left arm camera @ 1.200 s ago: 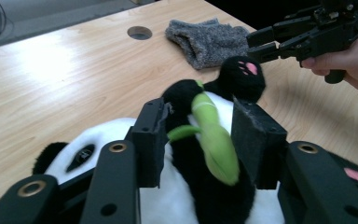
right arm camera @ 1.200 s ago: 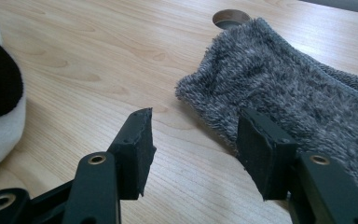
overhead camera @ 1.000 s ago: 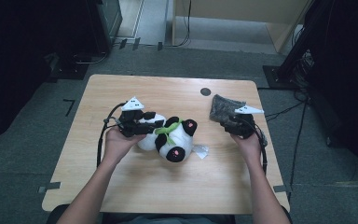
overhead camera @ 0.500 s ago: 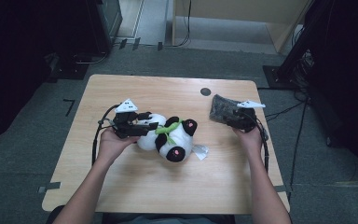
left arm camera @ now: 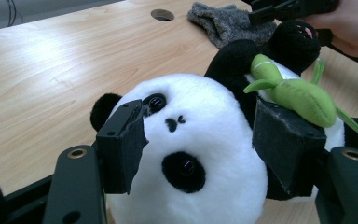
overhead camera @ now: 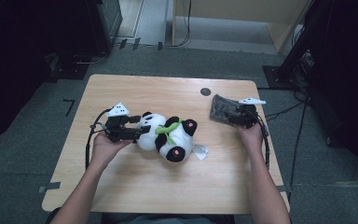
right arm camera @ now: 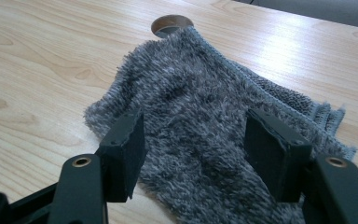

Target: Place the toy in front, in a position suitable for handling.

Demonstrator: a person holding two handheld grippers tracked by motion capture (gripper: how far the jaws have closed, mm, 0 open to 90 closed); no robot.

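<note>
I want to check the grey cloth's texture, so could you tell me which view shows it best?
The right gripper view: the cloth lies close up under the right gripper, its fuzzy pile and hemmed edge plain. The high view shows it small, partly hidden by that gripper; the left gripper view shows it far off, behind the panda.

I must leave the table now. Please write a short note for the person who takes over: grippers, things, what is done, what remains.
Left gripper: jaws either side of the panda head, just been opening; no firm grip.
Right gripper: jaws just been opening, standing apart over the grey cloth, not pinching it.
Panda lies mid-table; cloth lies flat on the right, near the round hole.
Done: both things lie on the table.
Left: probably draw both grippers back.
</note>
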